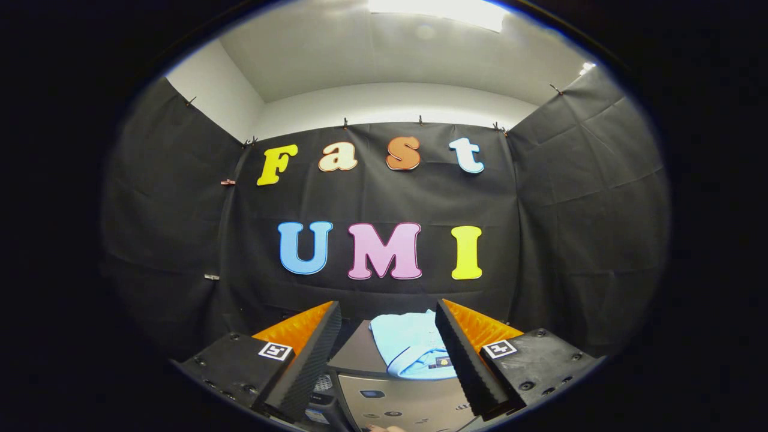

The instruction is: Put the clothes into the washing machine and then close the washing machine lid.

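Now we hold the claw (387, 354) spread and empty, high above the washing machine (384, 399). Between its fingers we see the folded light-blue garment (411, 351) lying on the machine's top, probably put there so we can reach it easily.

The tongs (387, 321) hung wide apart above the washing machine (396, 402), gripping nothing. A folded light-blue garment (411, 351) lay on the machine's top, seen in the gap between the fingers (306, 354), closer to the right one. Black cloth walls (570, 228) rose beyond the machine.
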Available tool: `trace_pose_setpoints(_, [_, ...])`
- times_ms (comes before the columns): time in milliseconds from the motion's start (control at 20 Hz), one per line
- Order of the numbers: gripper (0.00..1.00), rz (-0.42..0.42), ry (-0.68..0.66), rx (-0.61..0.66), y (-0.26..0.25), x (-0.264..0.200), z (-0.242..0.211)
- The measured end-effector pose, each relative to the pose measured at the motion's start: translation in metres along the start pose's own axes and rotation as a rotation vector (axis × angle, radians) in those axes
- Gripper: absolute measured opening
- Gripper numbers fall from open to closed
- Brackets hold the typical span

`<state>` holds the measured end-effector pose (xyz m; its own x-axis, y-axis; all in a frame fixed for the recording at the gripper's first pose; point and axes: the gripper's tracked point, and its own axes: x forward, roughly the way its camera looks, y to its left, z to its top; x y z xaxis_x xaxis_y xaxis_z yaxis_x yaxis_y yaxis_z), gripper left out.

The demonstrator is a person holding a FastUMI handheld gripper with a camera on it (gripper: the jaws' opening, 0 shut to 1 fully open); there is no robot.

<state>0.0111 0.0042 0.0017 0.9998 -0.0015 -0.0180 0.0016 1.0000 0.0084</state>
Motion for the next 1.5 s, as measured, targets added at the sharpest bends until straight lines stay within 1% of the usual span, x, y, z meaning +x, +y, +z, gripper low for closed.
trace_pose_setpoints(250, [0.99,-0.003,-0.005,0.002,-0.001,0.002,0.001])
trace_pose_setpoints(550, [0.99,-0.017,0.028,0.008,-0.011,0.011,-0.005])
trace_pose_setpoints(750, [0.99,0.009,0.049,0.014,-0.01,0.022,-0.007])
trace_pose_setpoints(900, [0.99,0.018,0.069,0.025,-0.013,0.034,-0.009])
trace_pose_setpoints(1100, [0.99,-0.005,0.092,0.05,-0.025,0.05,-0.009])
trace_pose_setpoints(1250, [0.99,-0.013,0.137,0.074,-0.031,0.065,-0.019])
trace_pose_setpoints(1500, [0.99,-0.034,0.181,0.046,-0.048,0.1,-0.026])
